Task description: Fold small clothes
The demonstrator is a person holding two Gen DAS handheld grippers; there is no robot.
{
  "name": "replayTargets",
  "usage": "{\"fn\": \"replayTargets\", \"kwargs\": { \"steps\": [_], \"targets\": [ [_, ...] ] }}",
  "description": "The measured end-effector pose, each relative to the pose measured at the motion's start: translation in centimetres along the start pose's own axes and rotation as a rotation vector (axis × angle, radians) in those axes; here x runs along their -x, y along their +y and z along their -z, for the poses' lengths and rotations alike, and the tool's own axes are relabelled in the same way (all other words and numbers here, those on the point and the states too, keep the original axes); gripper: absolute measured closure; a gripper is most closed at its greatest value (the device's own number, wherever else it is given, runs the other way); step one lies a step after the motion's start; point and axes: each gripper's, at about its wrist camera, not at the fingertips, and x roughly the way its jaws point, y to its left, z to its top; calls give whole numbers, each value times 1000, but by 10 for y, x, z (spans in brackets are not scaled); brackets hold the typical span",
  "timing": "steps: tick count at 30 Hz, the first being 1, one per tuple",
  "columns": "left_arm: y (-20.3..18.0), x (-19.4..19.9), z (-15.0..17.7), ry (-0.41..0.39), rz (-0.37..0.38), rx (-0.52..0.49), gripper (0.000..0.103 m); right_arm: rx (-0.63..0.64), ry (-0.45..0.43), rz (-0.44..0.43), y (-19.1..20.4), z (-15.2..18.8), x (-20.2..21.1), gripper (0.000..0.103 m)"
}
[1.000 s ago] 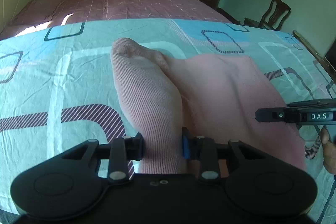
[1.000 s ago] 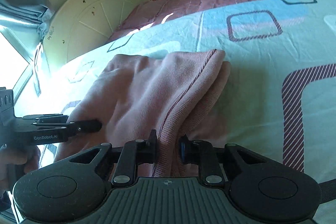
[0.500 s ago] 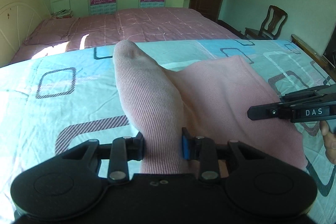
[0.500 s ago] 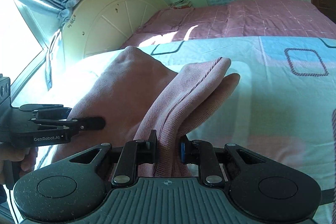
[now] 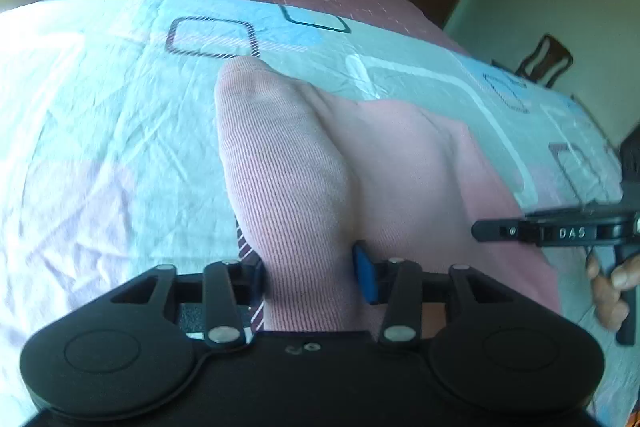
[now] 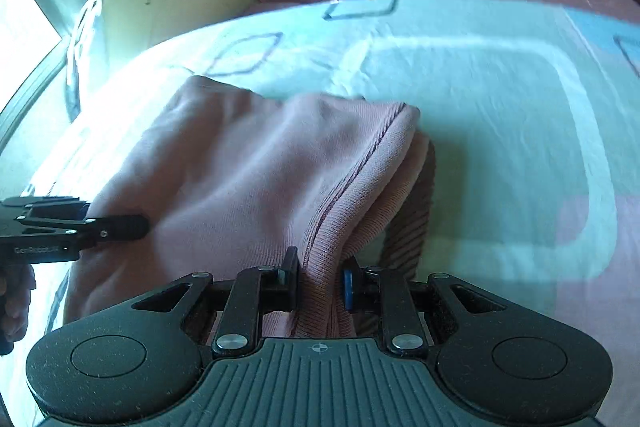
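Left gripper [image 5: 308, 277] and right gripper [image 6: 320, 281] each pinch a near corner of the pink garment [image 6: 248, 167], which drapes onto the patterned bedsheet [image 6: 500, 99]. Judged mid-fold: next, carry both corners forward together and lay them squarely on the far edge.

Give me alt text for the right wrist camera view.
The right gripper is shut on a bunched edge of a pink garment over a light blue patterned bedsheet. The left gripper reaches in from the left.
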Motion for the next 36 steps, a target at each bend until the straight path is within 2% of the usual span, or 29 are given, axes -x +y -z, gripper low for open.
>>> {"fn": "replayTargets", "kwargs": {
  "steps": [2,6,8,9,10,11,13,14,15,17,19,20,21,22,24,27,30,33,36],
  "targets": [
    [9,-2,5,-20,20,37,43,-68,-17,-30,-12,3,-1,84],
    [13,3,7,-41,28,41,31,-49,-21,-6,-9,0,-1,83],
    [14,18,6,-89,0,22,30,-53,-24,0,-8,-3,3,81],
    [18,28,5,-126,-3,8,39,-49,-41,15,-8,-5,8,75],
    [21,36,3,-156,9,-10,55,-31,-79,49,-5,-7,16,69],
    [21,41,-2,-174,19,-30,60,-14,-128,84,-3,-10,25,59],
    [15,41,-13,-189,14,-88,67,0,-180,97,3,-16,36,59],
    [11,36,-19,-179,24,-120,68,18,-196,77,8,-22,36,63],
    [4,29,-24,-164,34,-146,69,54,-203,63,16,-28,33,77],
    [-6,10,-28,-116,36,-195,69,144,-192,65,35,-36,21,79],
    [-12,-8,-26,-75,13,-221,69,237,-128,125,46,-38,-6,80],
    [-11,-11,-20,-65,8,-226,68,262,-71,185,42,-36,-23,86],
    [-9,-11,-18,-64,13,-225,68,280,-34,247,37,-33,-36,103],
    [-8,-11,-17,-63,15,-219,68,295,-53,278,32,-30,-39,103],
    [-8,-11,-13,-64,8,-236,68,247,-45,285,25,-34,-39,103],
    [-10,-9,-11,-67,-3,-260,67,277,-47,306,30,-32,-38,103],
    [-20,10,-9,-106,-10,-289,72,287,-102,320,42,-25,-16,103],
    [-30,31,8,-141,5,-334,75,325,-138,257,61,-5,14,103],
    [-41,46,33,-143,5,-377,81,393,-122,211,80,23,28,103]
  ]
}}
